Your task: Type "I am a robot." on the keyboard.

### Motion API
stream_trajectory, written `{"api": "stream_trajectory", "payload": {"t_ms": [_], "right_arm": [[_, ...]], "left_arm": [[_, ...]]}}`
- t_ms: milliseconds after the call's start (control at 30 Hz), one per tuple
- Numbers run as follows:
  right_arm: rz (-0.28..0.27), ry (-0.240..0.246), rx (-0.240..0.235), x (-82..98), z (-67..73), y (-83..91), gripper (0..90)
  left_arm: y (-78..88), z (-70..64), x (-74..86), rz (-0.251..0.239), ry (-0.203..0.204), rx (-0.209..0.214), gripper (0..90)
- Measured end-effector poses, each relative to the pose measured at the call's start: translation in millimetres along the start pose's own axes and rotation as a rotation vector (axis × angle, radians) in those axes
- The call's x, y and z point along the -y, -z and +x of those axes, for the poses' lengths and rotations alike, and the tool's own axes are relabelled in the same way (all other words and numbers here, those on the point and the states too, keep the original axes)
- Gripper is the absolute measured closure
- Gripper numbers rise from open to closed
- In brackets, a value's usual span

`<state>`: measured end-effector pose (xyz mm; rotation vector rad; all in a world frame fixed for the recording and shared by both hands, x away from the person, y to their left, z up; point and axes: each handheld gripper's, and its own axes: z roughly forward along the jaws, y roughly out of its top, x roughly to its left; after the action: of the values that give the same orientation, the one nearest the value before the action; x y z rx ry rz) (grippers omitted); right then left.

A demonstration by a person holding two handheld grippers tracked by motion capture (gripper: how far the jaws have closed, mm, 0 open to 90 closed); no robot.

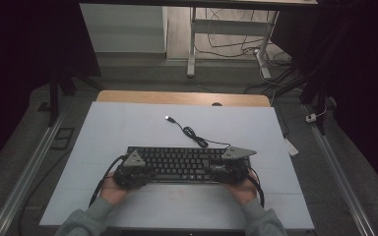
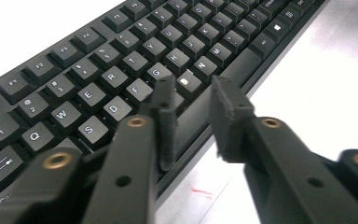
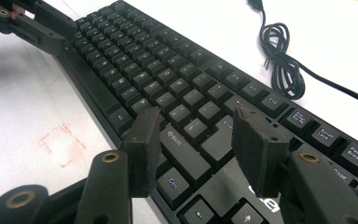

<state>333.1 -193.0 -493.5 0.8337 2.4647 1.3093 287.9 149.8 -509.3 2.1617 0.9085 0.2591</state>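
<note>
Left gripper (image 2: 193, 95): jaws part-open, straddling the front edge of the keyboard (image 1: 187, 163) at lower centre, apparently not clamped. Right gripper (image 3: 200, 135): jaws open over the right-hand keys, holding nothing. Risk: a jaw slipping onto keys, or lifting unevenly and snagging the coiled cable (image 1: 194, 133). Contact under the edge is hidden.

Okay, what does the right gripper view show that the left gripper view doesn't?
Right gripper view alone: the coiled black cable on the white table, a faint red square mark on the table near the keyboard's front edge, the Shift and Ctrl keys, and the left gripper far off at the keyboard's other end.

Left gripper view alone: the letter keys Q, W, S, D, F, G up close, and the Tab key.

Both: the black keyboard, with that view's own gripper poised over its front edge.
</note>
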Motion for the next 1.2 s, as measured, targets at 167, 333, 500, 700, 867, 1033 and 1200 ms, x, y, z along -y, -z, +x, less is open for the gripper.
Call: {"api": "stream_trajectory", "payload": {"t_ms": [167,333,500,700,867,1033,1200], "right_arm": [[0.004,0.000,0.005,0.1,0.2,-0.3,52.2],[0.001,-0.001,0.002,0.4,0.4,-1.1,52.1],[0.001,-0.001,-0.001,0.6,0.4,-1.8,52.0],[0.005,-0.001,0.003,0.7,0.1,-1.9,51.9],[0.004,-0.001,0.000,0.8,0.2,-2.0,51.9],[0.003,0.003,0.002,0.4,0.6,-1.4,51.9],[0.005,0.002,0.013,0.3,0.0,-0.4,51.9]], "left_arm": [[-4.8,-2.1,-1.0,0.019,-0.015,0.004,86.3],[-11.5,-2.7,-1.7,0.037,-0.020,0.001,88.6],[-16.7,-3.2,-1.9,0.054,-0.025,-0.001,88.6],[-20.6,-4.1,-1.6,0.055,-0.026,-0.001,88.6],[-23.1,-6.0,-1.1,0.066,-0.042,-0.008,88.7],[-13.9,-5.0,-1.8,0.014,-0.039,-0.022,88.6],[0.7,-0.6,-0.8,-0.041,-0.007,-0.020,82.8]]}}
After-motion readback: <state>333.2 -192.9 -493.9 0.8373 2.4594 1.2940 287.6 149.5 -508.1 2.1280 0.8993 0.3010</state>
